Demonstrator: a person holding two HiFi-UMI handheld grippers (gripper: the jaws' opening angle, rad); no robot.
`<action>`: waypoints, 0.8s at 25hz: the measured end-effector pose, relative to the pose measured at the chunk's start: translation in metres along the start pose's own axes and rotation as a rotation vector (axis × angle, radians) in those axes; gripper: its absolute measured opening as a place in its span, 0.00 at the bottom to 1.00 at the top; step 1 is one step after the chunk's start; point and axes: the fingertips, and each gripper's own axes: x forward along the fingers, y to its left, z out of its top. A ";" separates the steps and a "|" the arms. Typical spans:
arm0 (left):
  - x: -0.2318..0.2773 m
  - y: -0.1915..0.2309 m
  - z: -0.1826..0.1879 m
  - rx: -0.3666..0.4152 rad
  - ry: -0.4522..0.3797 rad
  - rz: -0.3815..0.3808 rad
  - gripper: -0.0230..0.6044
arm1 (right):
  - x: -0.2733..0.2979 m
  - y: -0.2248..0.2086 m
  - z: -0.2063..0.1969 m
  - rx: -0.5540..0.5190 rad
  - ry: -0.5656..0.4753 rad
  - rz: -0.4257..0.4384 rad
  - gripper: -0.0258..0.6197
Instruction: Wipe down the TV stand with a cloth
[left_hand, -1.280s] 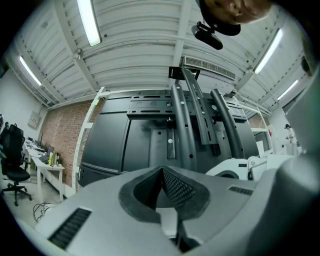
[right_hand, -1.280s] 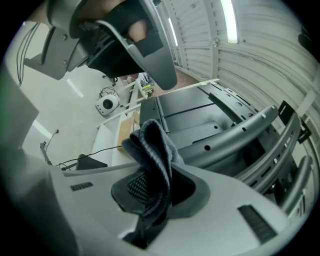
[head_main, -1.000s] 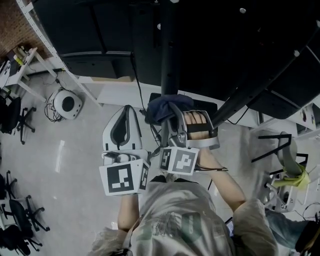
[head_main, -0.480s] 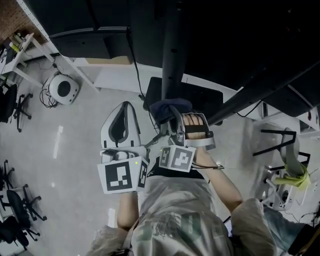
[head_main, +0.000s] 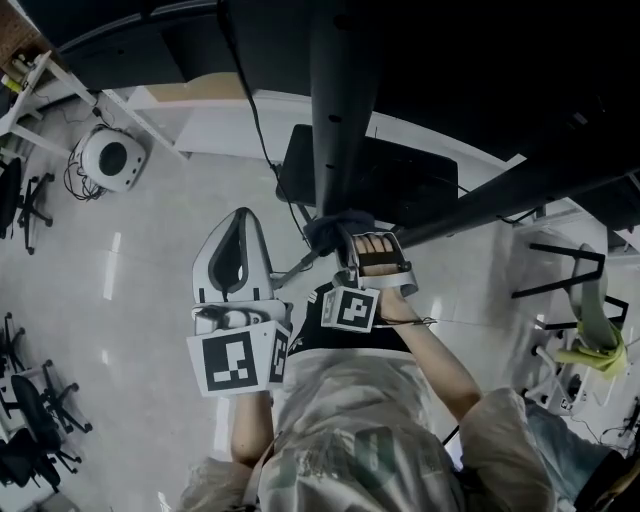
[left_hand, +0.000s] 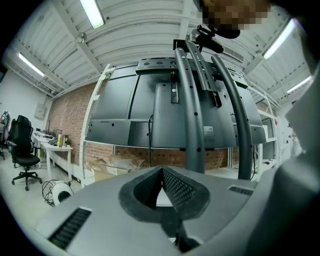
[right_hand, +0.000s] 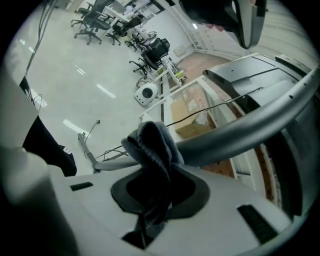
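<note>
The TV stand's dark upright pole (head_main: 335, 100) rises from a black base plate (head_main: 420, 180) on the floor. My right gripper (head_main: 345, 245) is shut on a dark blue cloth (head_main: 332, 228), which is pressed against the pole low down. In the right gripper view the bunched cloth (right_hand: 150, 142) sits between the jaws of the right gripper (right_hand: 152, 167) and touches a grey stand tube (right_hand: 240, 125). My left gripper (head_main: 240, 225) hangs just left of the pole, shut and holding nothing. In its own view the left gripper (left_hand: 161, 175) faces the stand's poles (left_hand: 192, 100) and the TV's back (left_hand: 150, 110).
A round white device (head_main: 108, 158) with cables lies on the pale floor at the left, beside a white rack leg (head_main: 130, 115). Office chairs (head_main: 25, 195) stand at the far left. A dark frame and a yellow-green item (head_main: 590, 355) are at the right.
The head view has tilted, so more of the base plate shows. The right gripper, still shut on the cloth, has shifted slightly along the pole. The left gripper stays beside it.
</note>
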 end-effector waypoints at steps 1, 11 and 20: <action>0.002 0.001 -0.006 -0.001 0.006 0.001 0.06 | 0.007 0.010 -0.003 0.004 0.002 0.017 0.13; 0.027 0.000 -0.039 -0.004 0.015 -0.018 0.06 | 0.049 0.067 -0.026 -0.009 0.021 0.098 0.13; 0.042 0.003 -0.041 -0.018 0.006 -0.027 0.06 | 0.055 0.075 -0.026 0.041 0.017 0.123 0.13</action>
